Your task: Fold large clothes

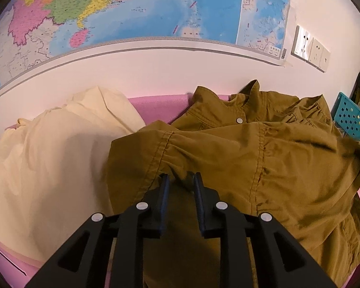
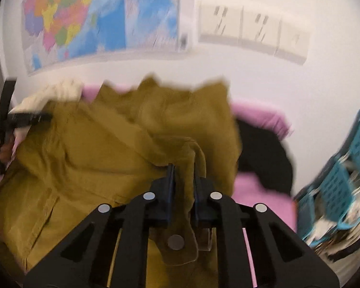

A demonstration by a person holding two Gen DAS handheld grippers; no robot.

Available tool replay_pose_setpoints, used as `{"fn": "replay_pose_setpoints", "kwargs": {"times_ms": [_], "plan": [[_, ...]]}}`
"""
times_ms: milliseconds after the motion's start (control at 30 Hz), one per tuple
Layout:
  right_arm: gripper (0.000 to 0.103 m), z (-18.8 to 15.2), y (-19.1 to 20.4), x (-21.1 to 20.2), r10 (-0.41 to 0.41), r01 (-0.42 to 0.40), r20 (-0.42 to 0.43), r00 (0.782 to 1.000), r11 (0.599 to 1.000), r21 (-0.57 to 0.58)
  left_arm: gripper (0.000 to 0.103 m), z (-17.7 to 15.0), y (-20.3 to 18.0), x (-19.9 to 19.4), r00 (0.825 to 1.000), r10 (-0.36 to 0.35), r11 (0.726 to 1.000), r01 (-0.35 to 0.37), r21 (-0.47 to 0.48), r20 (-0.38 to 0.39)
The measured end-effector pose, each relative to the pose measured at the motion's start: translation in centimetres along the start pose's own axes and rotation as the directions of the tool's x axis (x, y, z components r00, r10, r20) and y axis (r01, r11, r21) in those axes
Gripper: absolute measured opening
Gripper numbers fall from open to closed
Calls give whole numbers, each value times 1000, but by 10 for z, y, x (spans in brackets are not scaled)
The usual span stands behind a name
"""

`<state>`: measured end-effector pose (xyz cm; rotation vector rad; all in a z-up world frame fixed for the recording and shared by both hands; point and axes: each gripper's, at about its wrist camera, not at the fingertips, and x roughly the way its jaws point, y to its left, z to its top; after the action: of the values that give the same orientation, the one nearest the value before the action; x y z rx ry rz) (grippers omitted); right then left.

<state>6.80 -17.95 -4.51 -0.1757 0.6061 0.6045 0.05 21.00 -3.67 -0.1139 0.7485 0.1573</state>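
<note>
The olive-brown jacket [image 1: 264, 148] lies bunched on the pink bed surface [image 1: 160, 106], beside a cream garment [image 1: 48, 148]; the left gripper [image 1: 182, 180] pinches a fold of its fabric; the right gripper [image 2: 183, 171] is clamped on a snap-buttoned tab of it; a black garment [image 2: 264, 153] lies just beyond; a map [image 1: 132, 9] hangs on the wall.

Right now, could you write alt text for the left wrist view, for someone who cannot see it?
A black two-finger claw pinches a fold of an olive-brown jacket that lies rumpled on a pink surface. A cream garment lies heaped to its left. Behind them, a colourful map hangs on a white wall.
</note>
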Motion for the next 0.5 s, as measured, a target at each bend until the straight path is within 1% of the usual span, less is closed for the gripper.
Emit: {"fn": "replay_pose_setpoints", "kwargs": {"times_ms": [33,67,100,167,233,267,333,367,400,433,467,500], "plan": [[12,8,-2,-5,-12,12,58,998,1000,9,19,0,0,1,1000,4,1000,-4,-8,6],[12,11,-4,-5,-10,7,90,996,1000,26,19,0,1,1,1000,7,1000,-7,-15,11],[13,13,-6,-1,-5,1,96,995,999,38,19,0,1,3,1000,18,1000,-17,-20,15],[16,11,-9,24,-34,32,46,998,998,46,19,-2,0,7,999,48,999,-48,-16,16],[27,2,-14,50,-46,48,-47,998,997,52,19,-5,-3,14,997,75,997,-75,4,4],[31,-5,-19,64,-51,58,-90,995,995,79,20,-5,-5,17,996,88,996,-88,16,-5],[38,-16,-27,74,-20,38,-123,992,989,142,24,-6,-8,21,994,107,993,-107,40,-16],[40,-18,-28,73,-21,39,-114,993,987,157,29,-6,-12,20,994,110,992,-109,59,-12],[47,-20,-28,69,-18,34,-97,995,986,165,33,-6,-14,19,995,99,993,-98,70,-8],[63,-20,-28,63,-17,31,-82,996,985,169,43,-7,-16,16,996,84,993,-83,81,-4],[69,-21,-29,52,-25,36,-60,998,983,180,49,-7,-16,13,997,83,993,-83,84,4],[72,-22,-30,43,-18,25,-38,999,981,193,50,-9,-16,7,996,84,993,-85,82,19]]}}
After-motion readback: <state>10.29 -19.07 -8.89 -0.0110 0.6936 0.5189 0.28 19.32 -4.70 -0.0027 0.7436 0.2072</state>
